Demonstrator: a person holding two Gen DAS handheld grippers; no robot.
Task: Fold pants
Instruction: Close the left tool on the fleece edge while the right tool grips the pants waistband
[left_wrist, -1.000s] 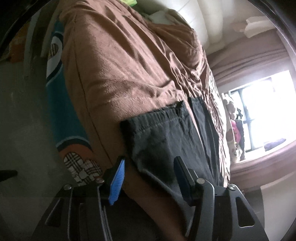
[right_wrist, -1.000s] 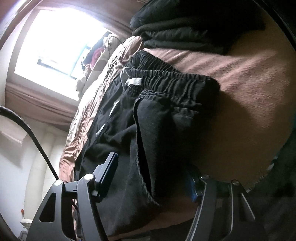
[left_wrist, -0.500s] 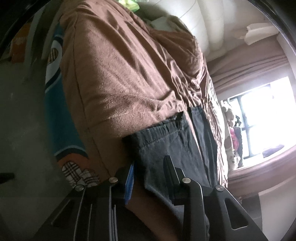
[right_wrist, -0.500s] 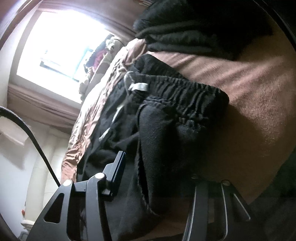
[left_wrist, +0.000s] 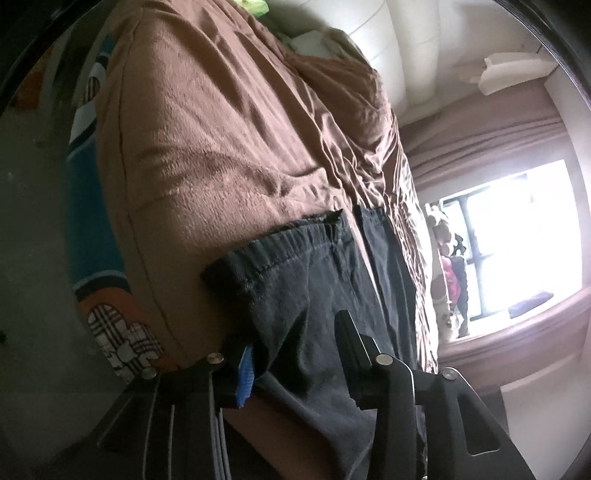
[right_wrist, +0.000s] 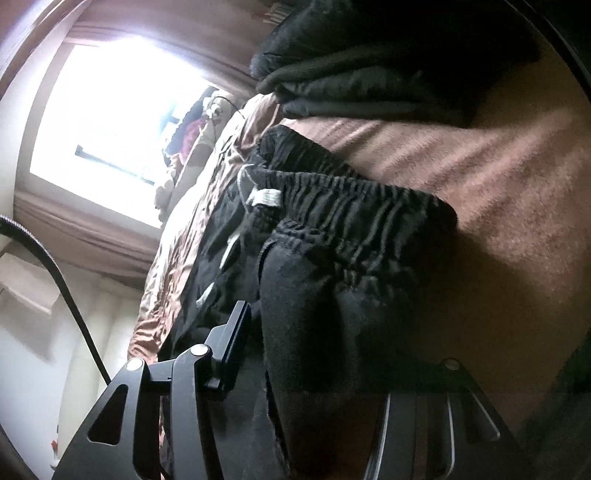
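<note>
Black pants (left_wrist: 314, 280) lie on a brown blanket (left_wrist: 221, 147) that covers a bed. In the left wrist view my left gripper (left_wrist: 295, 339) straddles the hemmed leg end; its jaws are opening, with the cloth between them and the blue pad (left_wrist: 245, 369) half under the hem. In the right wrist view the gathered elastic waistband of the pants (right_wrist: 351, 221), with a white label, bulges between the fingers of my right gripper (right_wrist: 317, 343). That gripper is shut on the bunched cloth. Its right finger is hidden in shadow behind the fabric.
A stack of folded dark clothes (right_wrist: 369, 74) sits on the blanket beyond the waistband. A bright window (left_wrist: 517, 240) with soft toys on its sill lies past the bed. A teal patterned sheet (left_wrist: 88, 221) hangs at the bed's edge. A black cable (right_wrist: 74, 288) crosses the right view.
The left jaws narrowed on the leg hem, then widened again, and the hem now sits closer and larger. The right jaws closed in from a wider gap onto the waistband.
</note>
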